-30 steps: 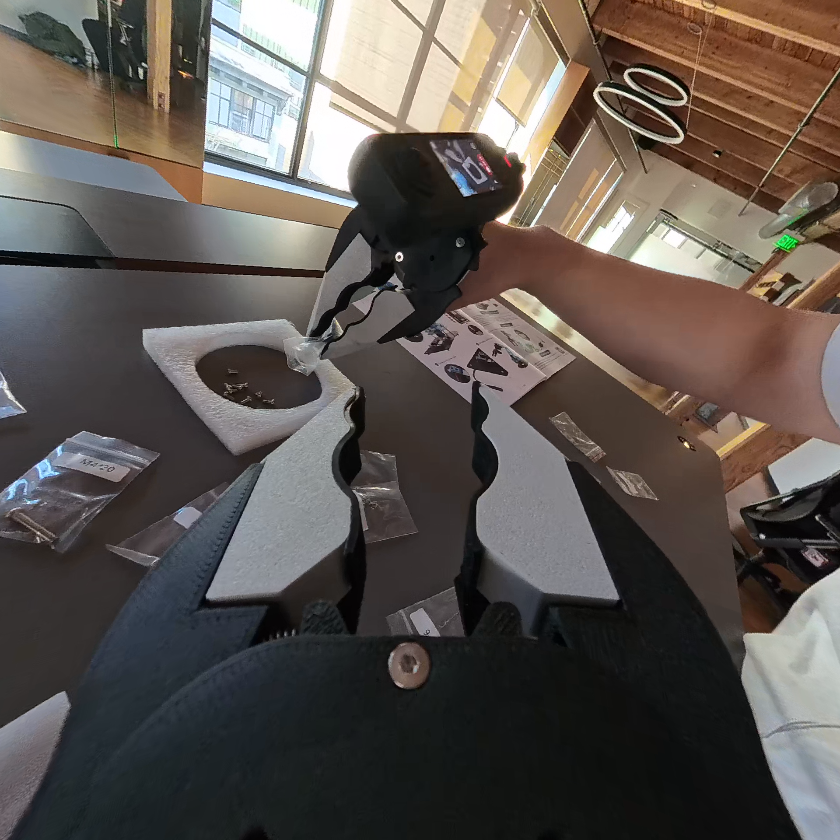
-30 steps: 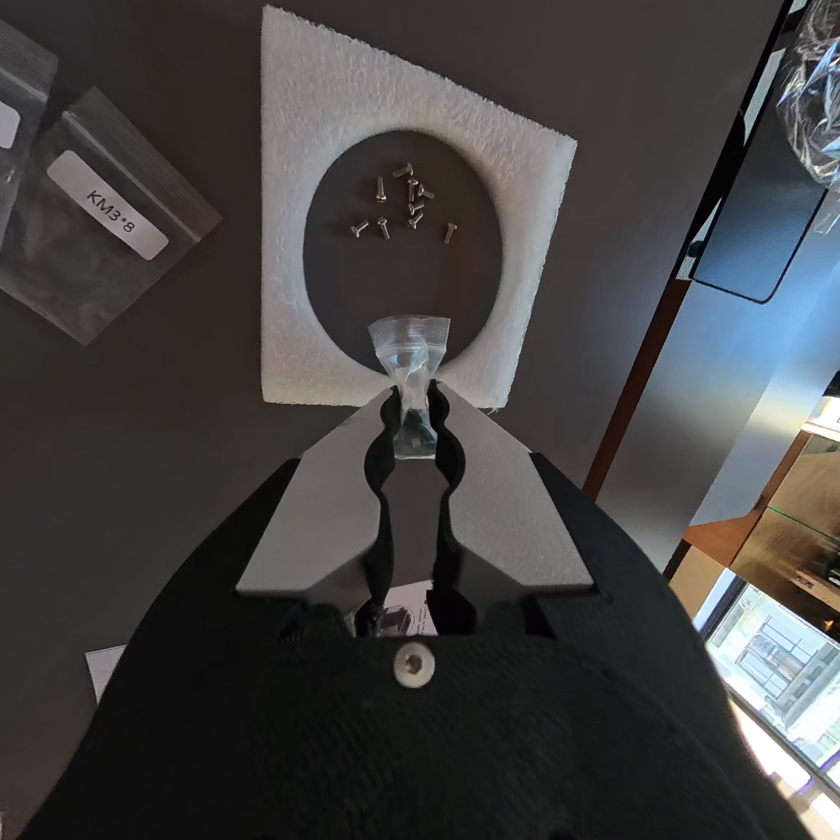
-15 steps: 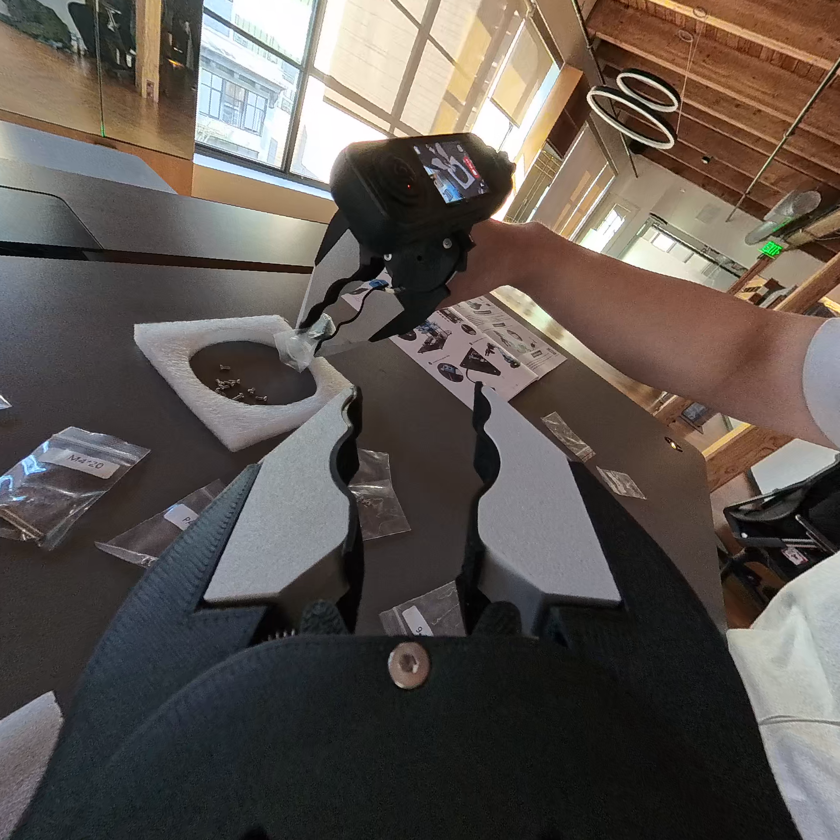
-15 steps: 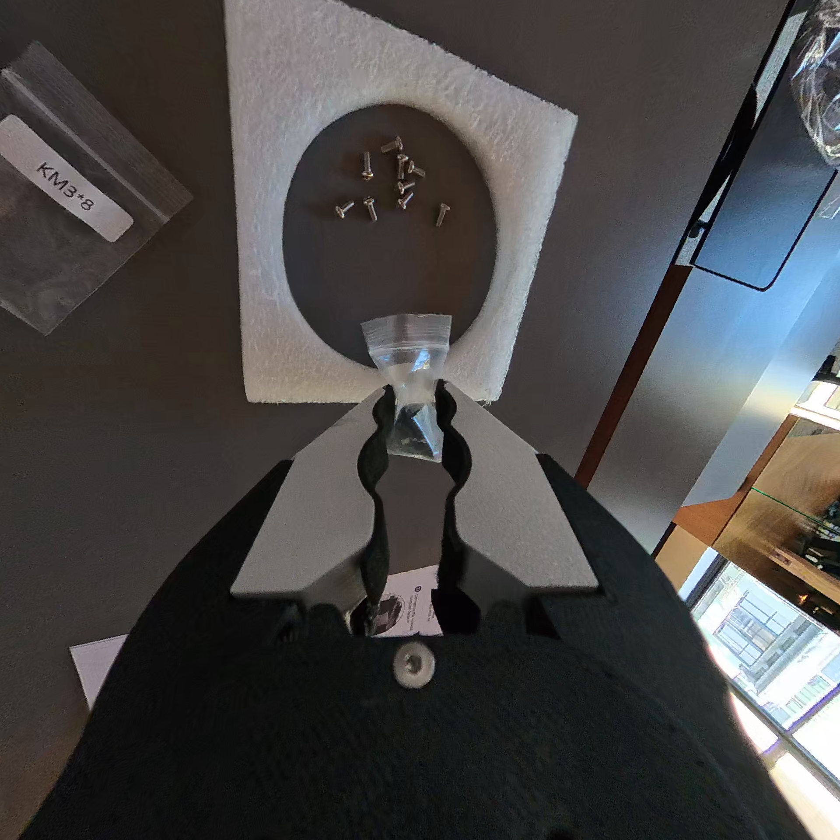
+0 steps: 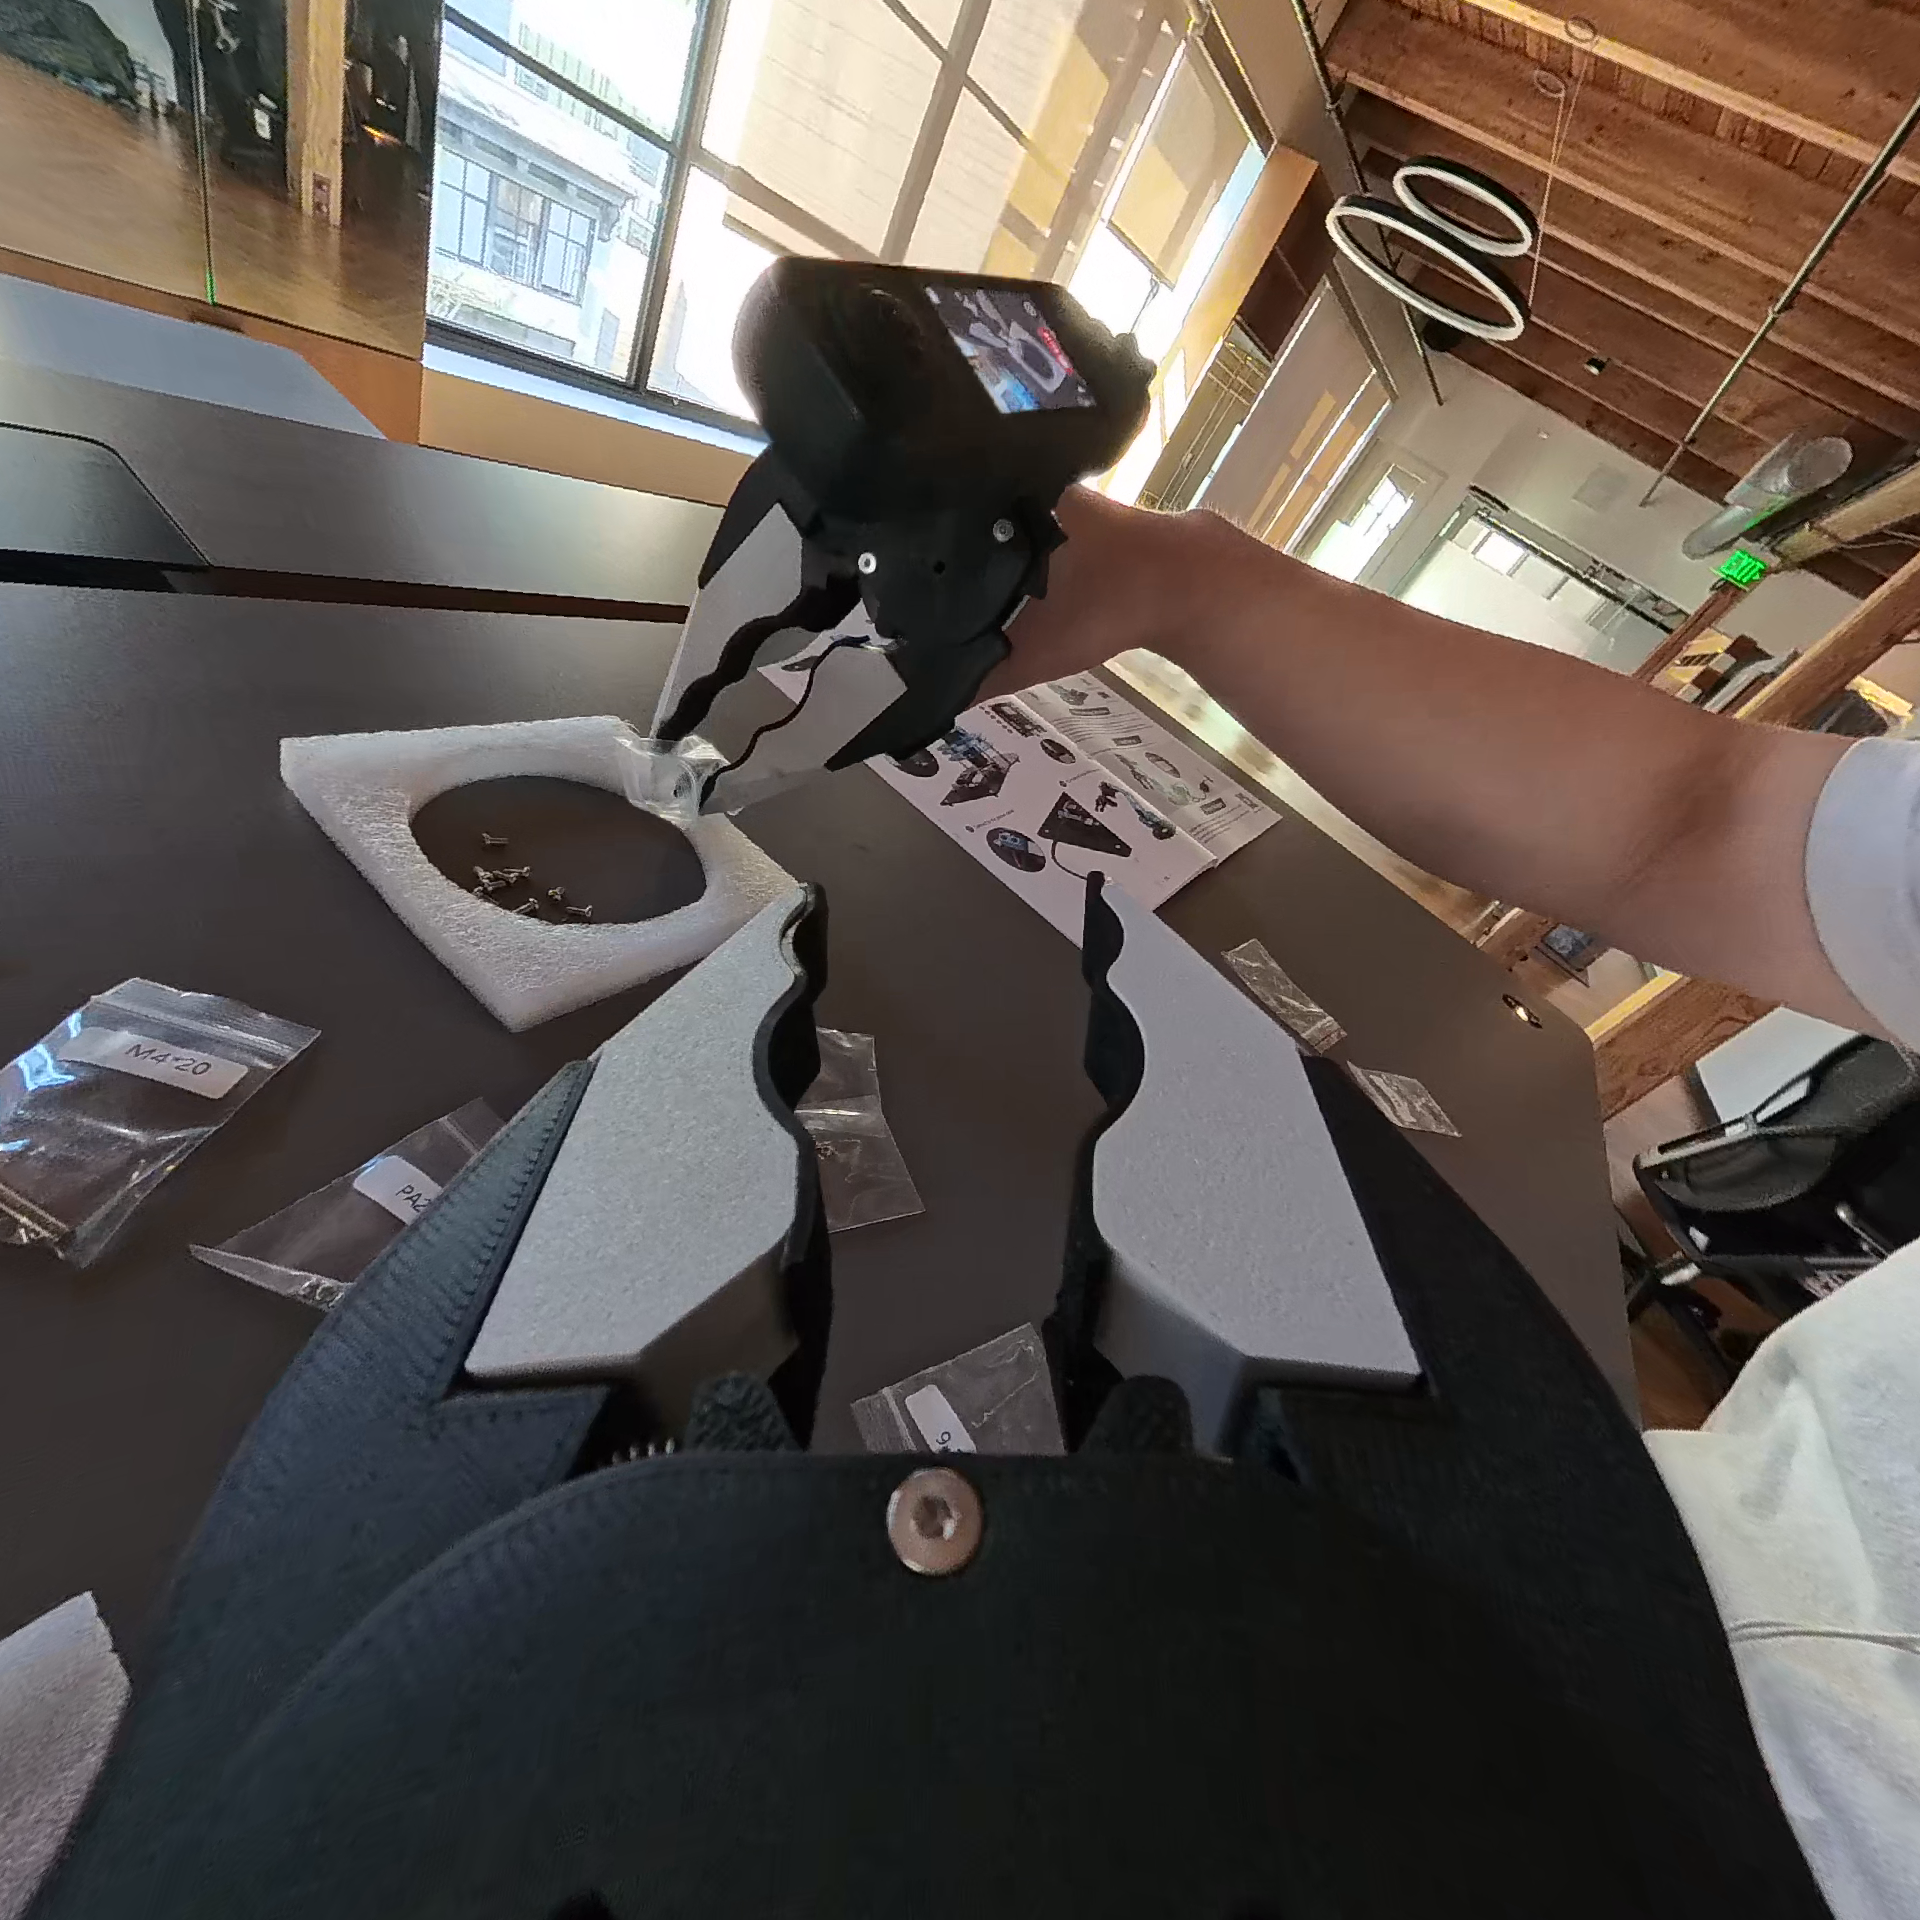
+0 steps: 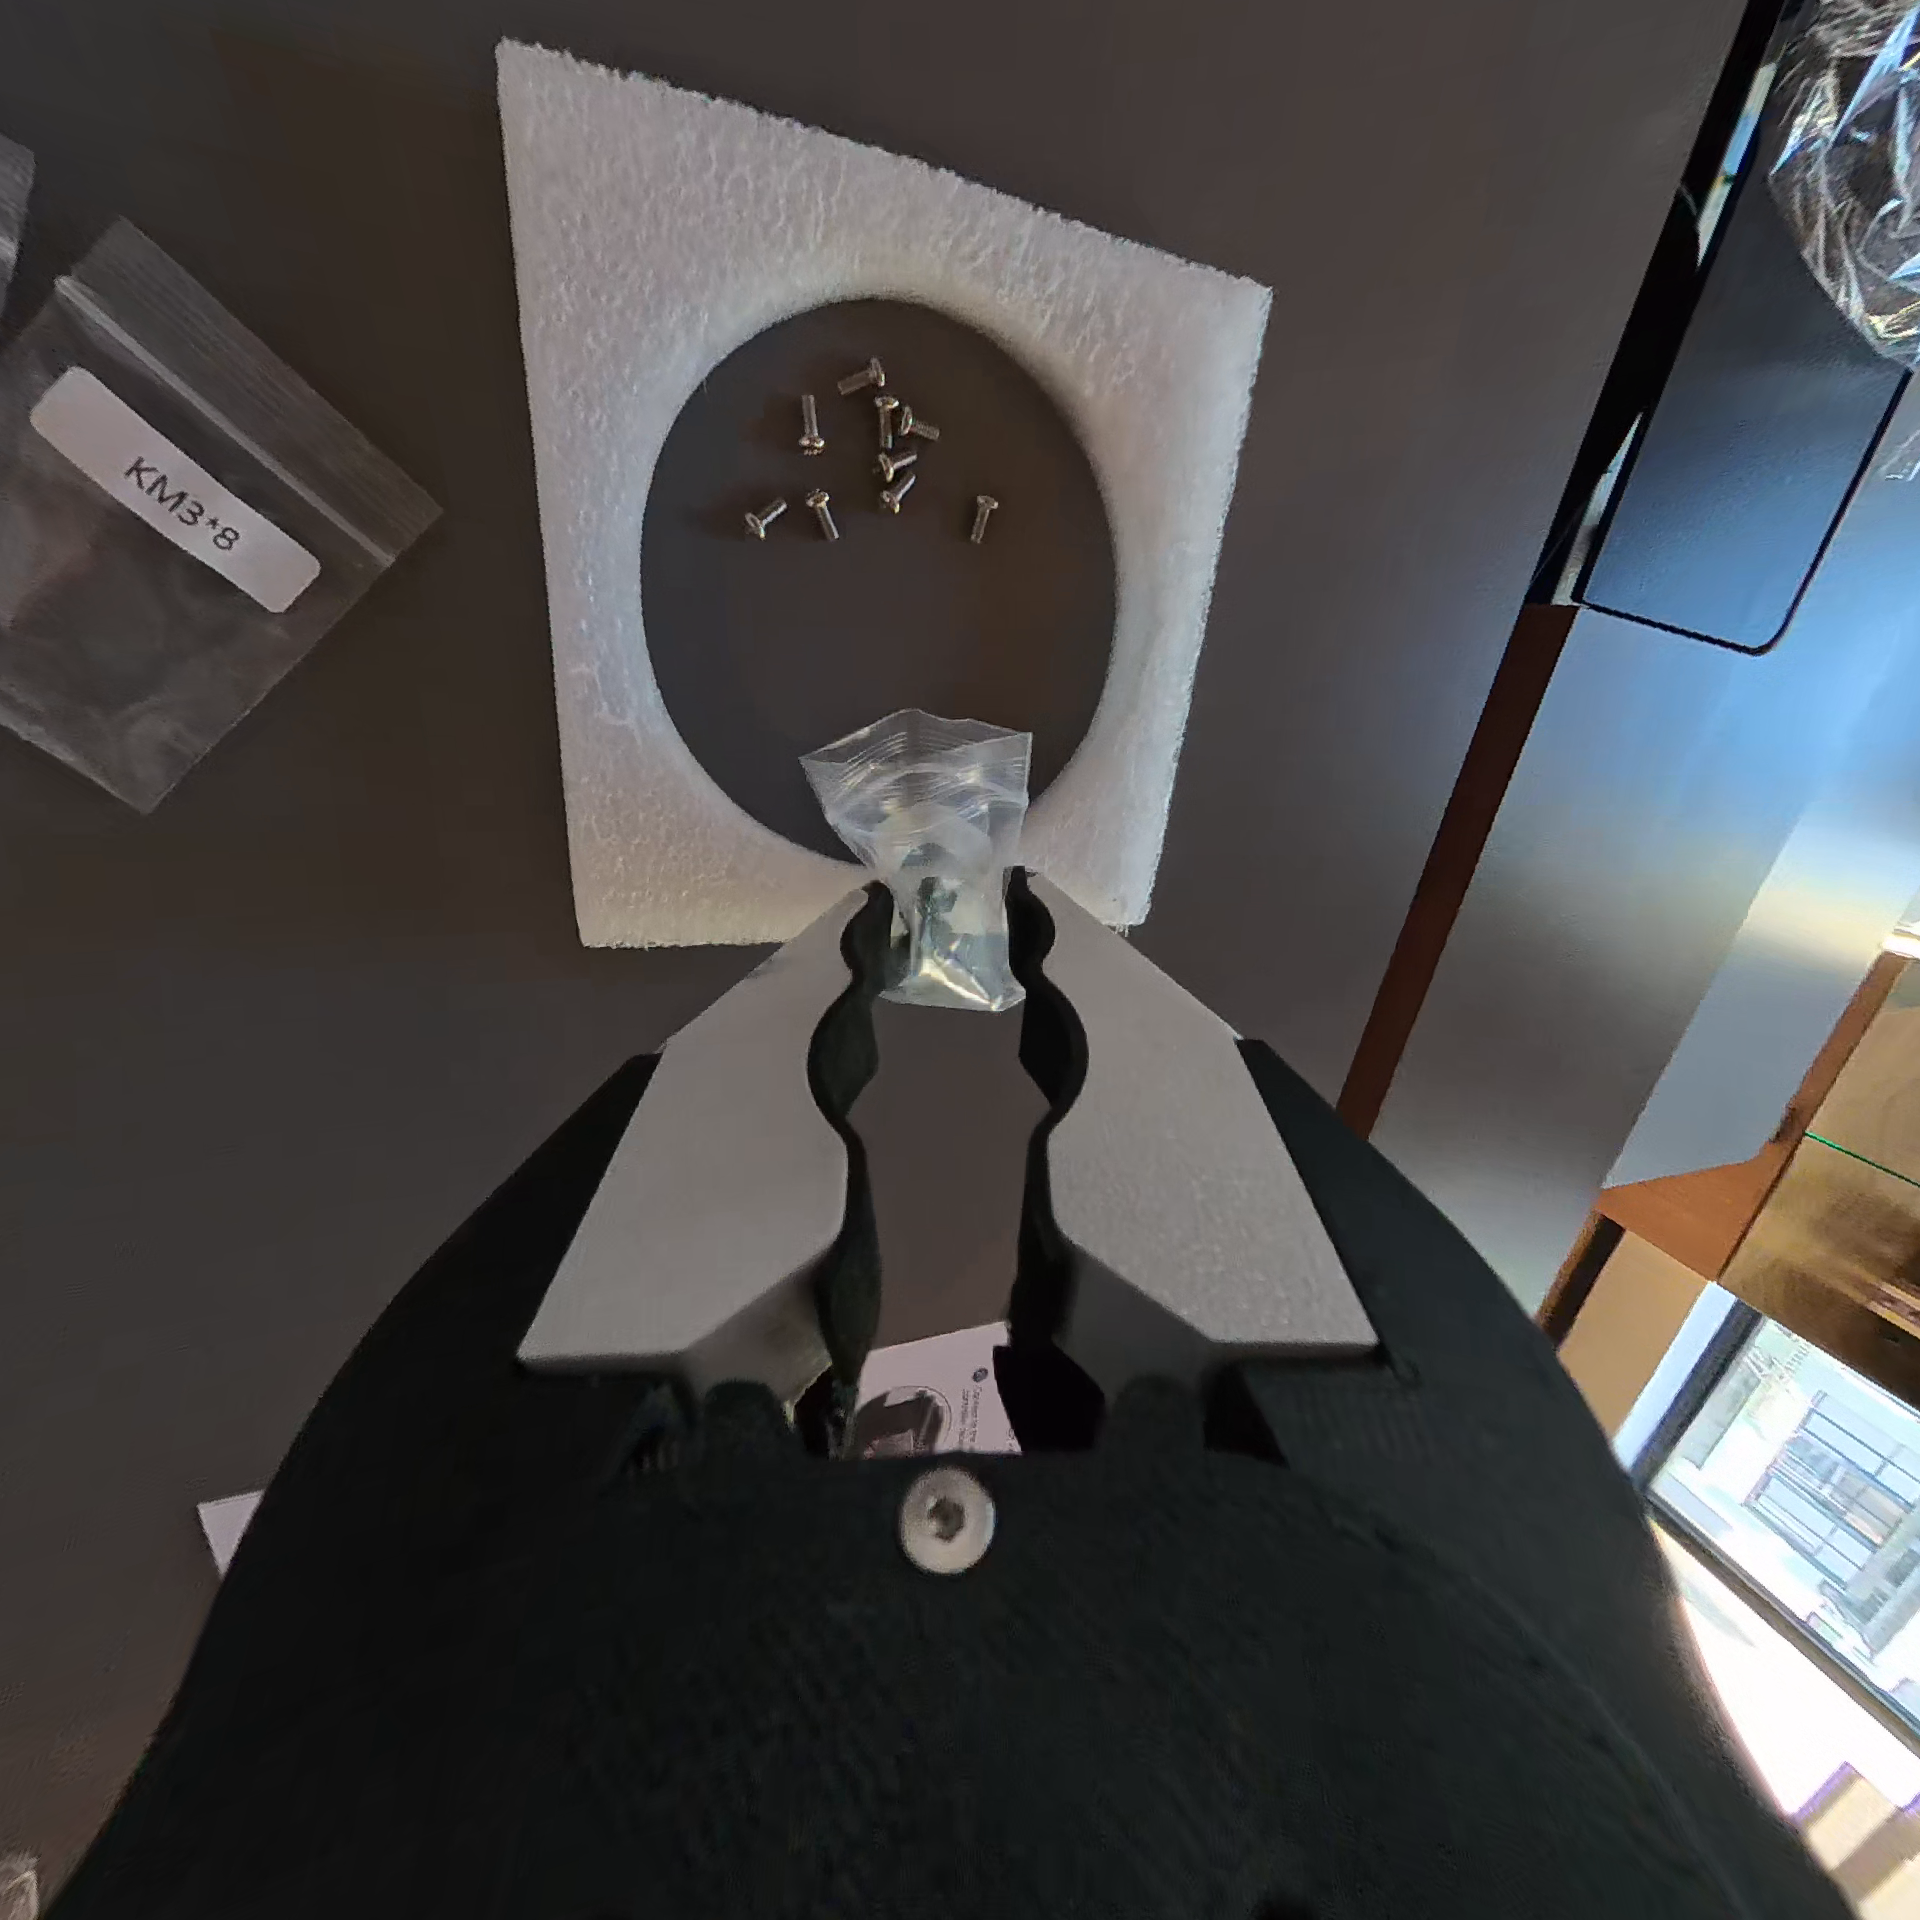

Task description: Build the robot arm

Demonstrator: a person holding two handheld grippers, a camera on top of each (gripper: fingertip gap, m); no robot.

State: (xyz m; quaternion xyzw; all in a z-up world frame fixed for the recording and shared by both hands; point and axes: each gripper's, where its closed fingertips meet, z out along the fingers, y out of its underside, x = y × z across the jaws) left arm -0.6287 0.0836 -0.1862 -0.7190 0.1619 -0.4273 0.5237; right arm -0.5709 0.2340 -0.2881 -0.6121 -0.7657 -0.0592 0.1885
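My right gripper (image 6: 945,904) is shut on a small clear plastic bag (image 6: 920,790) with a few screws inside. It holds the bag over the near rim of a white foam square (image 6: 623,312) with a round hole. Several loose silver screws (image 6: 883,447) lie on the table inside the hole. In the left wrist view the right gripper (image 5: 691,769) tilts down, with the bag (image 5: 660,774) at the foam's (image 5: 540,977) far edge. My left gripper (image 5: 951,904) is open and empty above the dark table (image 5: 156,779), short of the foam.
Labelled clear bags lie left of the foam (image 5: 135,1101) (image 6: 177,520). Small bags lie under and right of my left gripper (image 5: 857,1132) (image 5: 966,1392) (image 5: 1283,992). A printed leaflet (image 5: 1081,790) lies beyond. A second desk (image 5: 312,488) is behind, and a chair (image 5: 1787,1174) at the right. The grippers' ends are close to 20 cm from one another.
My right gripper has come down closer to the foam's rim with the bag. Its jaws stand slightly wider, and the bag is still between the tips. The left gripper has barely moved.
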